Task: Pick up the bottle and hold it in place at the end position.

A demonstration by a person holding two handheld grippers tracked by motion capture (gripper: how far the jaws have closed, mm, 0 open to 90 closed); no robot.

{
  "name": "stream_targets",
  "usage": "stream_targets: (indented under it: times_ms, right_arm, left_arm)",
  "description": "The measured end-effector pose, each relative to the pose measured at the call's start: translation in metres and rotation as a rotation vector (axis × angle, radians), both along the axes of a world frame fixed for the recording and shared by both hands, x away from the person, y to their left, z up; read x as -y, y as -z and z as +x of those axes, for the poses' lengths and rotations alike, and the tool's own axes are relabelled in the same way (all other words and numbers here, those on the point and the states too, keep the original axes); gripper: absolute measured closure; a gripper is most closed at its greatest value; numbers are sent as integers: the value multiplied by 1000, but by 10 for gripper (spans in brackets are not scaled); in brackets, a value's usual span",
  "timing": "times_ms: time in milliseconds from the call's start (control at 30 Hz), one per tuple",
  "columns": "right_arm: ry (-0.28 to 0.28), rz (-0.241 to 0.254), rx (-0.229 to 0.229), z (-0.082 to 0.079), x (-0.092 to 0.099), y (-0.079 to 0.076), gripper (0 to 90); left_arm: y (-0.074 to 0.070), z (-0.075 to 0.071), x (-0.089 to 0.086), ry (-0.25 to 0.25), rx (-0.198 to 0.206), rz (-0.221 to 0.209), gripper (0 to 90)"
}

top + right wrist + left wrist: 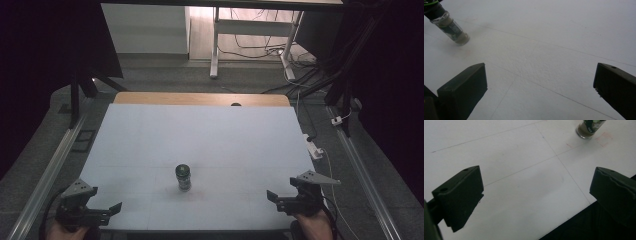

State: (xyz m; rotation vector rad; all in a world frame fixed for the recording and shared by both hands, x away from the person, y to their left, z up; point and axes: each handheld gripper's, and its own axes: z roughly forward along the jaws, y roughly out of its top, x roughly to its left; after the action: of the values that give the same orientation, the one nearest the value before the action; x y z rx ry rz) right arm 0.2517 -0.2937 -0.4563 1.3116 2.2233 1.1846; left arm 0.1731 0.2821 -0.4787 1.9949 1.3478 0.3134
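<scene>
A: In the high view, your left gripper [102, 212] sits at the near left corner of the white table [200, 135]. How do its jaws stand?

B: Spread wide, with nothing between them. In the left gripper view, your left gripper [536, 195] has bare table surface showing in the gap, and its right jaw hangs over the table's near edge.

A: And your right gripper [280, 199]?

B: It sits at the near right corner in the high view, its jaws parted and pointing inward toward the table's middle. In the right gripper view, your right gripper [540, 90] frames only white surface crossed by thin pencil lines; it holds nothing.

A: Where is the jar [183, 177]?

B: Upright on the table, in the near half, roughly midway between your two grippers and well apart from both. It is a small glass jar with a dark cap and a green label.

A: How does it appear from each gripper?

B: In the left gripper view the jar [590, 128] is at the top right, cut off by the frame, beside faint red marks on the table. In the right gripper view the jar [447, 23] is at the top left, appearing tilted because your hand is turned.
</scene>
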Motion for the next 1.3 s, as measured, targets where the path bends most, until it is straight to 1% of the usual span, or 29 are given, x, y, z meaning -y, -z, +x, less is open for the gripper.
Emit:
stream_targets:
  times_ms: [133,200,267,333,500,667,767,833,900,967,1033,1133,1300]
  right_arm:
    - [-15,1,-22,1,0,0,8]
    - [-37,10,-36,1,0,0,8]
    - [-49,3,-40,1,-1,1,8]
    - [-43,-10,-28,1,-2,1,7]
    - [-48,-12,-45,2,-3,2,0]
    - [-55,-40,-43,2,-5,2,0]
    - [-55,-37,-52,3,-5,2,0]
    - [-55,-31,-60,3,-5,2,0]
    - [-57,-30,-63,3,-5,2,0]
    - [-59,-32,-63,4,-5,3,0]
    - [-56,-36,-63,4,-5,3,0]
    - [-60,-40,-65,4,-6,3,0]
    - [-64,-41,-70,4,-6,3,0]
  left_arm:
    - [0,0,-1,-2,-4,-8,0]
    - [0,0,-2,-3,-4,-14,0]
    - [0,0,-2,-6,-4,-10,0]
    - [0,0,-2,-7,-4,-10,0]
    - [0,2,-2,0,-14,-15,0]
    - [1,2,-2,9,-19,-15,0]
    - [1,2,-1,12,-23,-9,0]
    - [1,3,-1,25,-25,-10,0]
    - [1,3,0,30,-23,-9,0]
    - [-1,3,0,37,1,-19,0]
    - [-1,3,1,37,5,-20,0]
    - [-3,4,3,41,3,-10,0]
    - [-4,5,5,43,2,-10,0]
